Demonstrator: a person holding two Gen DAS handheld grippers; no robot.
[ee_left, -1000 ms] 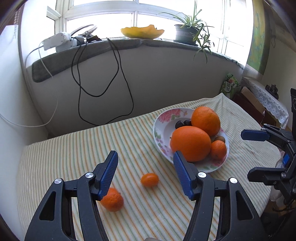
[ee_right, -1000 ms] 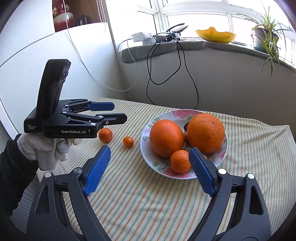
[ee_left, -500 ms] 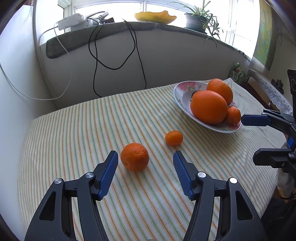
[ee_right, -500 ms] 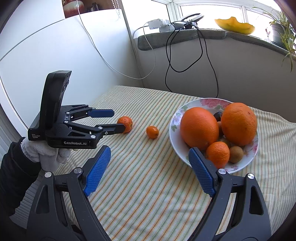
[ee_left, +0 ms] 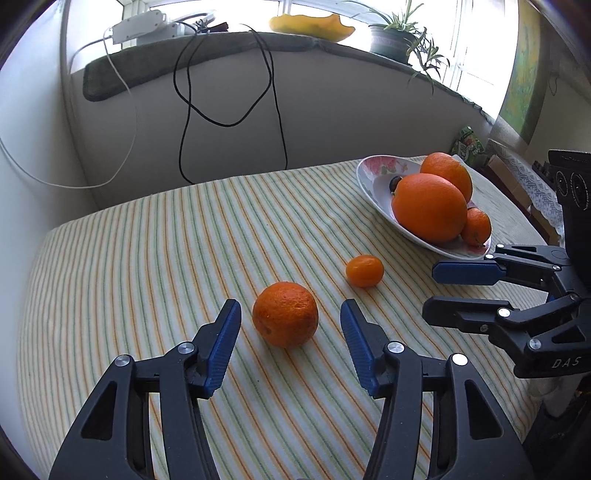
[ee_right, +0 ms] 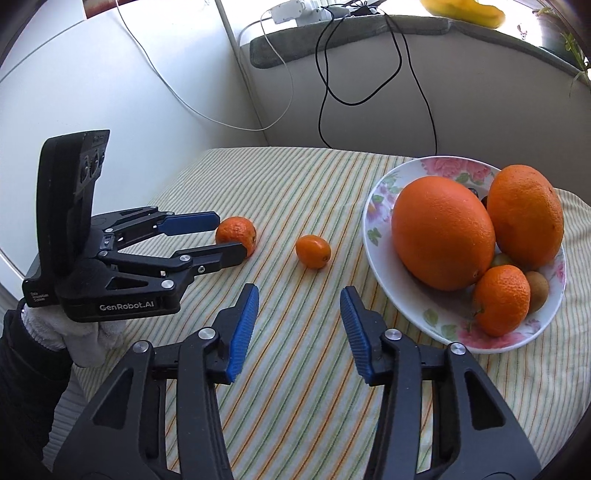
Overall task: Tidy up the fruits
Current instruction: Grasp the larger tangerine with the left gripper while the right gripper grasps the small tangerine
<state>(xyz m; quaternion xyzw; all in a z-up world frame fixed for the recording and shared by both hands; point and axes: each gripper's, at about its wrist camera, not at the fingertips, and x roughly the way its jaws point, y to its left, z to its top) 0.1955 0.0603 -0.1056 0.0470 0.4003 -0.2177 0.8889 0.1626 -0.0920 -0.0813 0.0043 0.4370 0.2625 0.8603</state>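
A mandarin (ee_left: 285,314) (ee_right: 240,230) lies on the striped tablecloth between the fingertips of my left gripper (ee_left: 289,303) (ee_right: 229,236). Its jaws are closing, and the pads stand clear of the peel on both sides. A small kumquat (ee_left: 365,270) (ee_right: 313,251) lies loose just ahead of my right gripper (ee_right: 299,291) (ee_left: 430,293), whose jaws are closing with nothing between them. To the right, a flowered plate (ee_right: 369,221) (ee_left: 373,173) holds two big oranges (ee_right: 443,232), a small mandarin (ee_right: 500,299) and a kiwi (ee_right: 537,286).
The table sits in a corner, with white walls to the left and behind. Black and white cables (ee_left: 184,122) hang from the windowsill above. On the sill stand a yellow dish (ee_left: 310,24) and a potted plant (ee_left: 391,38). A gloved hand (ee_right: 74,332) holds the left gripper.
Both grippers have moved down and left towards the loose fruit. The mandarin now sits between the left fingers. The right jaws have narrowed a lot, and the plate has shifted to the right.
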